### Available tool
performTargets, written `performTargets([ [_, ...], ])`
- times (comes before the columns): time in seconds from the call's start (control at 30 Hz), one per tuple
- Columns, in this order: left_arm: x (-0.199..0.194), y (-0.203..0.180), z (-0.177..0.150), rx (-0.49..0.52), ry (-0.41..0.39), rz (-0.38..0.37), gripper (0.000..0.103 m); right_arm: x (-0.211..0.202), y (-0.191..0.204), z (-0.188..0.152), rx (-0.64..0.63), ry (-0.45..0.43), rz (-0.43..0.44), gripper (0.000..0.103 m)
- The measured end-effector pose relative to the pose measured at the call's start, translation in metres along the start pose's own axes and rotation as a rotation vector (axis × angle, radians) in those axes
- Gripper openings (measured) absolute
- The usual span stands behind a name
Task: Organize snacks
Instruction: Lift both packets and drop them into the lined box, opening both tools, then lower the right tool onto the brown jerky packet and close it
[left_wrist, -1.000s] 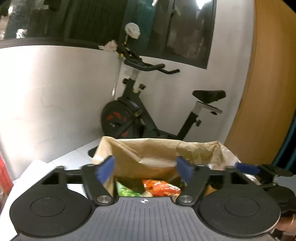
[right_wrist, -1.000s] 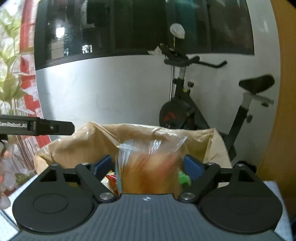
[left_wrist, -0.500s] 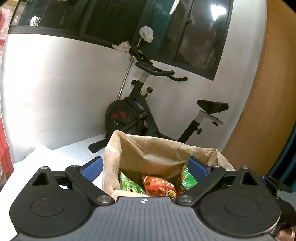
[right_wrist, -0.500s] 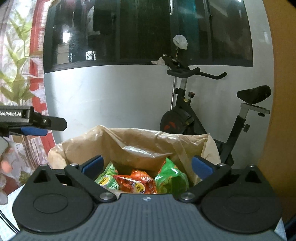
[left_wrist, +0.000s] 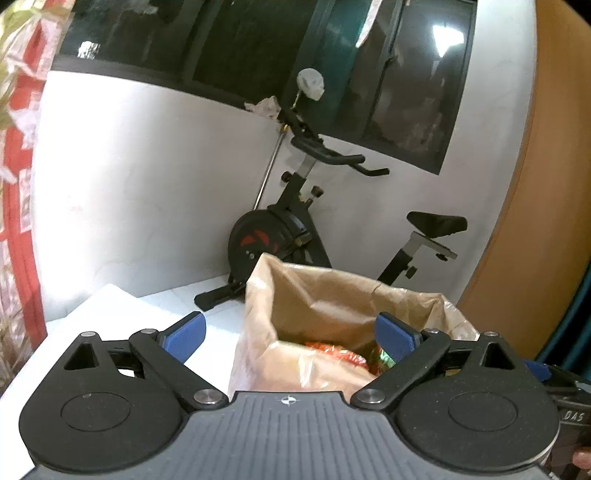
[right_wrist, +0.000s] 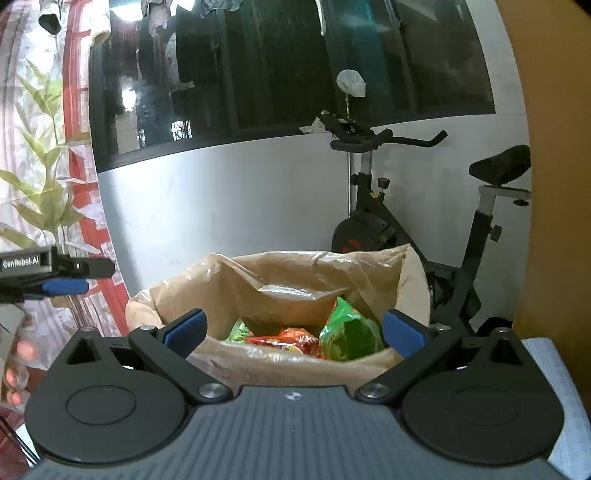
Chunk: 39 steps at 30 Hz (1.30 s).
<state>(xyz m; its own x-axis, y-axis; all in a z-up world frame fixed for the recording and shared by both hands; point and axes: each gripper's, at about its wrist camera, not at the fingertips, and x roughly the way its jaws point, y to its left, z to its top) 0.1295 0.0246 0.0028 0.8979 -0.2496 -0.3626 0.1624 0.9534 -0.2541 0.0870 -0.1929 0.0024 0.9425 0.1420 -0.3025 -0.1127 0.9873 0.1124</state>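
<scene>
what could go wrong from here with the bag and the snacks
1. The brown bag is soft and crumpled, its rim sagging inward. It may fold over the opening and block the next packet.
2. The green packet and red packet sit high, near the front edge, so they could spill if the bag is nudged.
3. Both the right tongs and left tongs are open and empty close to the bag, so a careless move might snag or tip it.

exercise bike (left_wrist: 295, 236) by white wall (left_wrist: 147, 177) | dark window (right_wrist: 295, 66) above
</scene>
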Motion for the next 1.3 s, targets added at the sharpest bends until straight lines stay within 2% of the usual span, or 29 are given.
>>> performTargets([
  [0.23,-0.009,0.017,-0.019,-0.046,0.021,0.049,0.099,-0.011,-0.004,-0.017,0.05,0.016,-0.012,0.103],
  [0.5,-0.016,0.021,-0.042,0.038,0.036,0.092,0.099,-0.031,-0.015,-0.041,0.053,-0.002,0.022,0.103],
  [0.73,-0.023,0.019,-0.072,0.066,0.083,0.109,0.099,-0.044,-0.025,-0.074,-0.001,0.031,-0.026,0.103],
  [0.93,-0.02,0.007,-0.096,0.109,0.148,0.088,0.098,-0.049,-0.041,-0.105,0.054,0.105,-0.035,0.103],
  [1.03,-0.022,0.002,-0.107,0.123,0.169,0.071,0.098,-0.051,-0.041,-0.121,0.035,0.171,-0.05,0.103],
  [1.1,-0.022,0.001,-0.114,0.122,0.186,0.062,0.098,-0.052,-0.039,-0.132,0.018,0.22,-0.081,0.1],
  [1.17,-0.023,-0.001,-0.12,0.122,0.203,0.058,0.097,-0.053,-0.04,-0.145,0.038,0.283,-0.093,0.093],
  [1.3,-0.022,-0.003,-0.133,0.126,0.23,0.056,0.097,-0.059,-0.038,-0.168,0.094,0.381,-0.113,0.092],
])
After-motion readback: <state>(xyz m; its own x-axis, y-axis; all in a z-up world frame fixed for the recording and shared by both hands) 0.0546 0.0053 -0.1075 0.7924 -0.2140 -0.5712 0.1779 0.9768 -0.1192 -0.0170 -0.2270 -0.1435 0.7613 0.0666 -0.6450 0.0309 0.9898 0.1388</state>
